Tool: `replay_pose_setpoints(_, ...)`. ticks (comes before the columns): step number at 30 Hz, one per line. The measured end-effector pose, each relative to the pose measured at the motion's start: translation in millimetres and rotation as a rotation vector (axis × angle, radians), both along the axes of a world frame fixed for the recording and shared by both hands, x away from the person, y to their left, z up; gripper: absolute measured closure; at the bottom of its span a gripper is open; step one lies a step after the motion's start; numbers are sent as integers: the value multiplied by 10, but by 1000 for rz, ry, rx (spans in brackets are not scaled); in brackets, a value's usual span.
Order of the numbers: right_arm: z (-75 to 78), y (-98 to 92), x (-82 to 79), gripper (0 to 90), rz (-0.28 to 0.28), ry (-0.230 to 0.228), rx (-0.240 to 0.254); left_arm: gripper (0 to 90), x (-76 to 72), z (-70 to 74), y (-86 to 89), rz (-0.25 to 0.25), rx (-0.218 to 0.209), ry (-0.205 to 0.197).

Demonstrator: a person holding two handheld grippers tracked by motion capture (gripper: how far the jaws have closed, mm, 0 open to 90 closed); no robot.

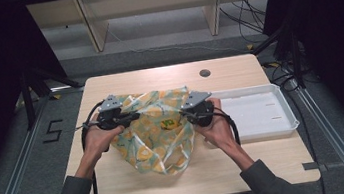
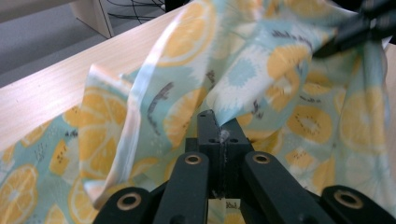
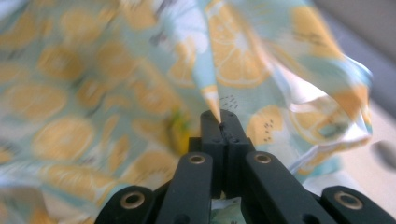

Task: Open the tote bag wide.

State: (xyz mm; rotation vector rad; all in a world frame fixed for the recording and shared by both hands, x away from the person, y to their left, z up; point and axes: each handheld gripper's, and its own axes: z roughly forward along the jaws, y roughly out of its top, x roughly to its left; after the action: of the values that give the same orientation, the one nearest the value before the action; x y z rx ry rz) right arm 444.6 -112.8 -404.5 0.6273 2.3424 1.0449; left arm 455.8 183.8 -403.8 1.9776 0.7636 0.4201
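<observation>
A light-blue fabric bag printed with orange and lemon slices (image 1: 156,129) is held up off the wooden table between my two grippers. My left gripper (image 1: 133,116) is shut on a fold of its left edge; the left gripper view has the cloth (image 2: 261,70) pinched at the closed jaw tips (image 2: 219,125). My right gripper (image 1: 185,112) is shut on the opposite edge, with a fold of the fabric (image 3: 233,56) clamped at its tips (image 3: 219,117). Between the grippers the bag's mouth gapes, and something yellow-green (image 1: 167,124) shows inside. The bag's lower part rests on the table.
A white shallow tray (image 1: 284,122) lies on the table just right of my right hand. A round cable hole (image 1: 204,73) is in the tabletop near the far edge. Bare wood (image 1: 121,184) lies in front of the bag. Beyond the table stand shelf legs and cables.
</observation>
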Motion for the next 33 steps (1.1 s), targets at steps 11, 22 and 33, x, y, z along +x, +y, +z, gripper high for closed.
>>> replay_pose_setpoints(11, -10, -38, 474, 900, -70, -82, 35, 894, 360, -55, -58, 71, -66, -18)
replay_pose_setpoints(22, -261, -64, 659, 900, -105, 25, -8, 891, 719, -364, -141, 112, -76, 80)
replay_pose_setpoints(33, -441, -51, 707, 900, -113, 121, -39, 886, 774, -613, -191, 112, 8, 147)
